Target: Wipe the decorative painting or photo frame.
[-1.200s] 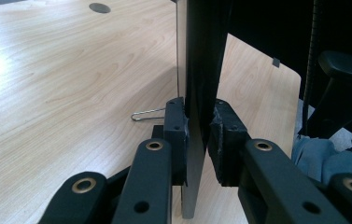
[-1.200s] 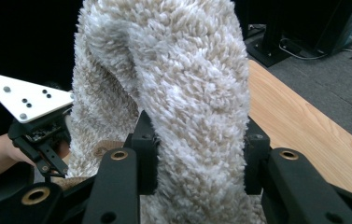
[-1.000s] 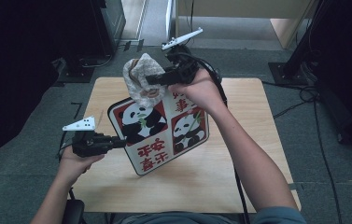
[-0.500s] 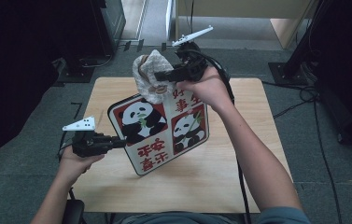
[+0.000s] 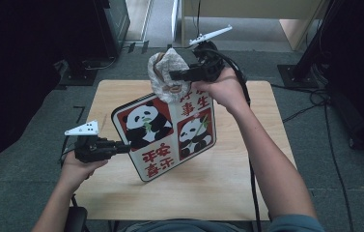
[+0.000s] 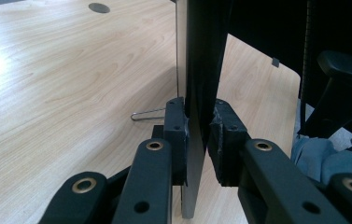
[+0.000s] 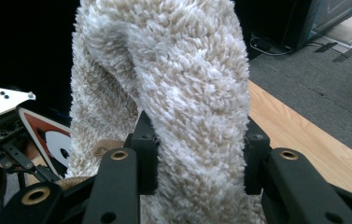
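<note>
Bare table (image 5: 228, 188) lies open right of the tilted panda board (image 5: 167, 135) (it blocks the middle) — fluffy cloth (image 5: 165, 75) crowds its top.

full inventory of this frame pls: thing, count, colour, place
panda board: 1, red, white and black, held tilted above the table, its left edge clamped
fluffy cloth: 1, cream-beige, at the board's top edge
table: 1, light wood, under the board
left gripper: 1, black, shut on the board's edge
right gripper: 1, black, shut on the cloth
hands: 2, one on each gripper
</note>
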Motion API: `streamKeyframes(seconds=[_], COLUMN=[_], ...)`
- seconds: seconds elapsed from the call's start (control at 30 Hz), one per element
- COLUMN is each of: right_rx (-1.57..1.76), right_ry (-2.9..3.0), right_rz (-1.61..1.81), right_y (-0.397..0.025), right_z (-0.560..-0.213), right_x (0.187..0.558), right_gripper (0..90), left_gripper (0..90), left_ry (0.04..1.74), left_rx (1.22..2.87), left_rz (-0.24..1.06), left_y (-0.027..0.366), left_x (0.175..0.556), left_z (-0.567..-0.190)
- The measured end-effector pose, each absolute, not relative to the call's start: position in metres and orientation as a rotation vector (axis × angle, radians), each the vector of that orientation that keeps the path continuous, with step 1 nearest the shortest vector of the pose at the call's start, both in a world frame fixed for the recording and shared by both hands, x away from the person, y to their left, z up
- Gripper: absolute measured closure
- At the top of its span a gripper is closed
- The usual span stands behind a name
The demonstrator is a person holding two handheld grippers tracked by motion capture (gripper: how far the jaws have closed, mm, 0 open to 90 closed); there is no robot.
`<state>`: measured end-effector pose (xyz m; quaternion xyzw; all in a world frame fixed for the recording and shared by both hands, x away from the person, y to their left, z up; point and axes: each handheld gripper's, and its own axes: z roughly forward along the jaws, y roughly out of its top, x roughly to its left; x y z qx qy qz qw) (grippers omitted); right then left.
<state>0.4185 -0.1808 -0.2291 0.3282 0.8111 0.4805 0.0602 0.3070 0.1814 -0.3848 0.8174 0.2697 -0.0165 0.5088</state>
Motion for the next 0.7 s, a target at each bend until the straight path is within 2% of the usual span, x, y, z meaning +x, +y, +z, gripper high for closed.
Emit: streamKeyframes(seconds=[0.7], right_rx=[1.073], right_ry=[2.401], right_rz=[1.428], right_y=[-0.207], right_z=[-0.228], right_x=[0.423], right_gripper=[60.7], left_gripper=[78.9], left_ry=[0.648], left_rx=[1.971], left_rz=[-0.042], left_y=[0.182], left_x=[0.307], left_z=[-0.385])
